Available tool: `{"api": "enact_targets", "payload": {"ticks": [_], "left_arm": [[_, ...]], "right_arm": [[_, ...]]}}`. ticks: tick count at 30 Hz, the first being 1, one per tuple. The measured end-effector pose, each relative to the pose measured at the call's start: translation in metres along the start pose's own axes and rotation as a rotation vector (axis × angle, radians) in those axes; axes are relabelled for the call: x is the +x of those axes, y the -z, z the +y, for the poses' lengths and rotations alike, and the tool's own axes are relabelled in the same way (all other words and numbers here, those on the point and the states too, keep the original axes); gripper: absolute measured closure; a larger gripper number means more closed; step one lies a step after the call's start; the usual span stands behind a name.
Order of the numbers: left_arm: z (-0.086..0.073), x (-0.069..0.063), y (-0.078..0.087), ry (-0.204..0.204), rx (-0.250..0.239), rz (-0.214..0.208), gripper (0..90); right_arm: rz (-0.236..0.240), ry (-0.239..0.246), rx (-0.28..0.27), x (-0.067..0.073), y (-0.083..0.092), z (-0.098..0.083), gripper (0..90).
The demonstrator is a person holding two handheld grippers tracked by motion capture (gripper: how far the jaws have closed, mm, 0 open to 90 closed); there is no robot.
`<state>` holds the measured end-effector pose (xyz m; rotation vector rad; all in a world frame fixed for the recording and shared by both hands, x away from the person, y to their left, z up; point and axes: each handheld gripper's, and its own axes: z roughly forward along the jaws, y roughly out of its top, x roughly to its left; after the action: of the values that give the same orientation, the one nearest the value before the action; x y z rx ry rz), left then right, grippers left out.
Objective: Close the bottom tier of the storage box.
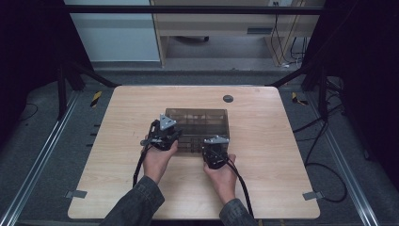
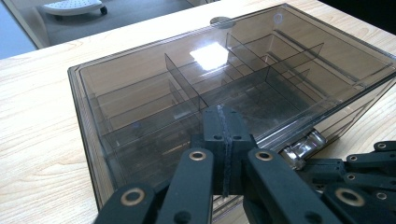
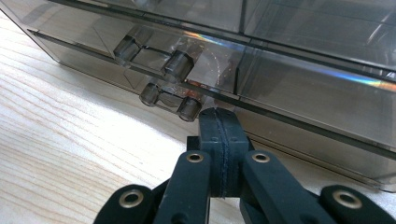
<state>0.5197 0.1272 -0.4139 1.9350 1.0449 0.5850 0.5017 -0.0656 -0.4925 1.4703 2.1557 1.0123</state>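
A smoky see-through box (image 1: 197,123) with several inner dividers stands in the middle of the wooden table (image 1: 263,155). My left gripper (image 1: 170,136) sits at the box's near left corner. Its jaws are shut with nothing between them, and the tips (image 2: 223,117) lie against the lid's near edge (image 2: 140,140). My right gripper (image 1: 215,145) is at the box's near right side, also shut and empty. Its tip (image 3: 219,120) points at the front wall, just below two pairs of clear knobs (image 3: 170,88). The right gripper's links (image 2: 369,163) show beside a shiny latch (image 2: 303,147).
A round black grommet (image 1: 227,98) sits in the table behind the box. Dark frame posts (image 1: 63,80) stand at both back corners and cables (image 1: 324,169) trail over the floor on the right. Bare tabletop lies on both sides of the box.
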Motion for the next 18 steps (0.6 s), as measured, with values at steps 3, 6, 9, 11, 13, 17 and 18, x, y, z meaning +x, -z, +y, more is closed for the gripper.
{"api": "enact_targets", "payload": {"ticks": [3, 6, 9, 11, 13, 17, 18], "left_arm": [[0.0001, 0.0001, 0.0000, 0.001, 0.001, -0.001, 90.0], [0.0000, -0.0001, 0.0000, 0.000, 0.000, 0.001, 90.0], [-0.0001, 0.0000, 0.0001, 0.000, -0.001, 0.000, 90.0], [-0.0003, -0.0001, 0.0001, 0.000, -0.003, 0.001, 90.0], [-0.0003, -0.0002, 0.0001, -0.001, -0.003, 0.002, 90.0], [-0.0003, -0.0003, 0.0002, -0.002, -0.003, 0.003, 90.0], [-0.0003, -0.0003, 0.0002, -0.002, -0.002, 0.003, 90.0]], "right_arm": [[0.003, -0.003, 0.000, 0.0000, 0.0000, 0.0001, 90.0], [0.000, 0.002, 0.000, 0.0000, -0.0004, -0.0002, 90.0], [-0.001, 0.004, -0.001, -0.0002, -0.0002, -0.0002, 90.0], [0.001, -0.004, 0.000, 0.0003, 0.0007, -0.0001, 90.0], [0.001, 0.007, -0.001, 0.0000, 0.0011, -0.0005, 90.0], [0.007, 0.009, -0.002, 0.0011, 0.0042, -0.0008, 90.0], [0.008, 0.016, -0.004, 0.0011, 0.0046, -0.0010, 90.0]]}}
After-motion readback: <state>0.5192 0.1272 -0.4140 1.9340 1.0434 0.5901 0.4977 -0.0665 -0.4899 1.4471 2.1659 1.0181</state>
